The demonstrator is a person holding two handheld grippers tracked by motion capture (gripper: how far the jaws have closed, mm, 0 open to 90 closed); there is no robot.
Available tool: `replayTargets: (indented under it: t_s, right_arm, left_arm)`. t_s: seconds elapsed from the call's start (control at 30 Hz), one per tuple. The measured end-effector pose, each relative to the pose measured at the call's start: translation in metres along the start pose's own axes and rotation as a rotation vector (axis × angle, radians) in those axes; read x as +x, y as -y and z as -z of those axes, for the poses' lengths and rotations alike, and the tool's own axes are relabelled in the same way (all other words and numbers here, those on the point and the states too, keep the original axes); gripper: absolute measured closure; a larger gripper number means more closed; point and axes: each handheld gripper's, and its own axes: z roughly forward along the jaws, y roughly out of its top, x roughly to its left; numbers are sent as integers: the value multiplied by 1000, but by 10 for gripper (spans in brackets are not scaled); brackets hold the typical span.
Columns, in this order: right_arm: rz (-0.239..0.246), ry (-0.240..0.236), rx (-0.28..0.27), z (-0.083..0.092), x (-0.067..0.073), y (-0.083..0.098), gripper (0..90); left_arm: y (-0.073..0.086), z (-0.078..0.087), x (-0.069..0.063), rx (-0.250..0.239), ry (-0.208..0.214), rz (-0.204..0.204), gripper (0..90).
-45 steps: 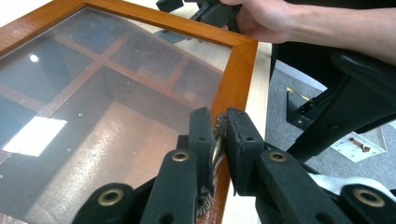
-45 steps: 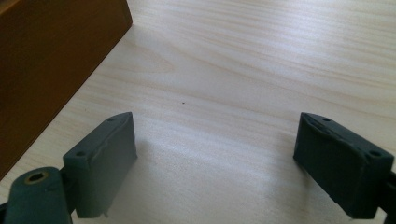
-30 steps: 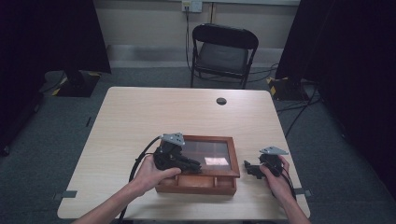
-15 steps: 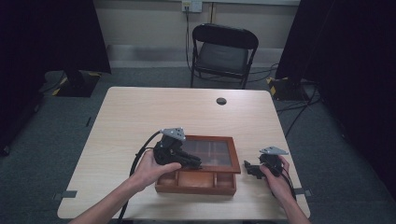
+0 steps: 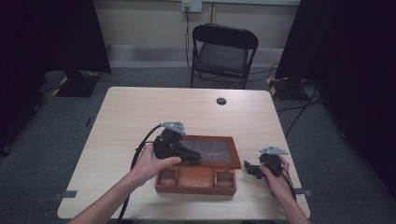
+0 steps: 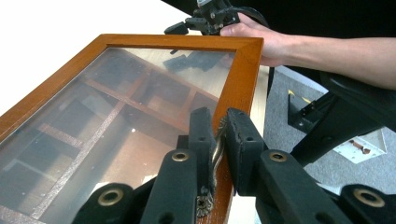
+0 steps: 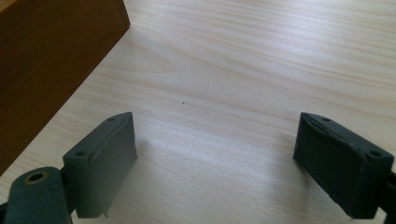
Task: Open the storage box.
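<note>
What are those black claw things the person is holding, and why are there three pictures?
They are grippers, hand-held pinchers with two jaws. One picture comes from a camera up high; the other two come from small cameras riding on each gripper. On the table sits a wooden box with a glass lid. The left gripper pinches the little metal handle on the lid's edge and holds the lid lifted. The right gripper rests beside the box, jaws wide open, holding nothing. Behind the table stands a black chair.
</note>
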Motion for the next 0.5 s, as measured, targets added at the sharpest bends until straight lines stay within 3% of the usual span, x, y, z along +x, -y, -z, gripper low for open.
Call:
replayTargets:
  t_s: [0.5]
  right_arm:
    - [-1,0,0,0,0,0,121]
  left_arm:
    - [-12,5,1,-6,-14,3,814]
